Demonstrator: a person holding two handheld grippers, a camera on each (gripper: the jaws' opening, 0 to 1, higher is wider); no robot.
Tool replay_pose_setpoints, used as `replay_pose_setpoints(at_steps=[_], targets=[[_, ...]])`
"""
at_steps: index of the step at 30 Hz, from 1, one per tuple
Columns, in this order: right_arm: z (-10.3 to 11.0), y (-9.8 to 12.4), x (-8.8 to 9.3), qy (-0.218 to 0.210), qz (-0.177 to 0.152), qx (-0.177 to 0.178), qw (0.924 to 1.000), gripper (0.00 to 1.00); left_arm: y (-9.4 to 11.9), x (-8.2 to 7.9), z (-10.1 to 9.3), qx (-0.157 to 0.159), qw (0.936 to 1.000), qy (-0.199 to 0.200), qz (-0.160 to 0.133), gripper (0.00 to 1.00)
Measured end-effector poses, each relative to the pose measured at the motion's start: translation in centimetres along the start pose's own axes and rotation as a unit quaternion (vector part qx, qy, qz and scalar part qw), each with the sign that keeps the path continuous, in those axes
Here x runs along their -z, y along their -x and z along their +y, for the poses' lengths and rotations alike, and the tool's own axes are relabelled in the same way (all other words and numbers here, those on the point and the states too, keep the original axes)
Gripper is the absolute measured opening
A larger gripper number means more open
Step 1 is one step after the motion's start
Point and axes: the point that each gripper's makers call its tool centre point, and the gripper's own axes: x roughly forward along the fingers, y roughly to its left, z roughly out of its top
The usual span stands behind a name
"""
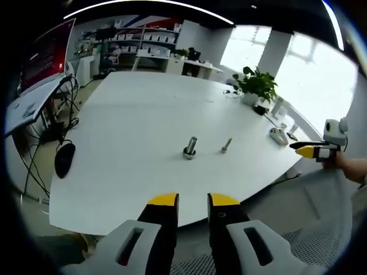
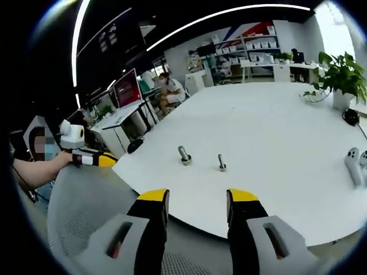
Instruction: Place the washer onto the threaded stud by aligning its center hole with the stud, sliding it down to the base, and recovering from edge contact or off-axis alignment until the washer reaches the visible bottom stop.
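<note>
- Two threaded studs are standing on the white worktop [image 1: 132, 126]: a thicker stud [image 1: 190, 147] with a washer [image 1: 188, 153] around its base, and a thinner stud [image 1: 226, 145] just beside it.
- One washer is showing.
- Two grippers are showing: the left gripper [image 1: 193, 201] and the right gripper [image 2: 195, 200], each carrying two yellow-tipped fingers [image 1: 165, 200].
- One potted plant [image 1: 256, 86] is sitting at the worktop's far edge.
- One power strip [image 1: 278, 136] is lying near the edge.
- One red monitor [image 1: 47, 52] is standing on a side desk.
</note>
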Motion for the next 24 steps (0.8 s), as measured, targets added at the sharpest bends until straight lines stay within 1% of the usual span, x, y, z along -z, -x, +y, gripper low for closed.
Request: replay_pose_setpoints(at_steps=[5,8,11,18,24], targets=[[-0.1,-0.13,0.54,-0.005,0.013,0.001,0.9999,0.42,0.08,-0.16,0.19,-0.005,1.0,0.002,-0.005,0.19],[-0.17,-0.1,0.48,-0.002,0.012,0.002,0.9999,0.41,0.09,-0.23,0.08,-0.004,1.0,0.002,-0.007,0.19],[-0.05,-0.08,0.61,-0.007,0.016,0.0,0.9999,0.4,0.03,-0.06,0.01,-0.003,1.0,-0.001,-0.001,0.19],[-0.3,-0.12,0.68,-0.01,0.015,0.004,0.9998,0.4,0.02,-0.12,0.08,-0.003,1.0,0.001,-0.004,0.19],[-0.32,-0.17,1.04,-0.011,0.025,0.006,0.9996,0.4,0.03,-0.05,0.06,-0.003,1.0,0.001,-0.002,0.19]])
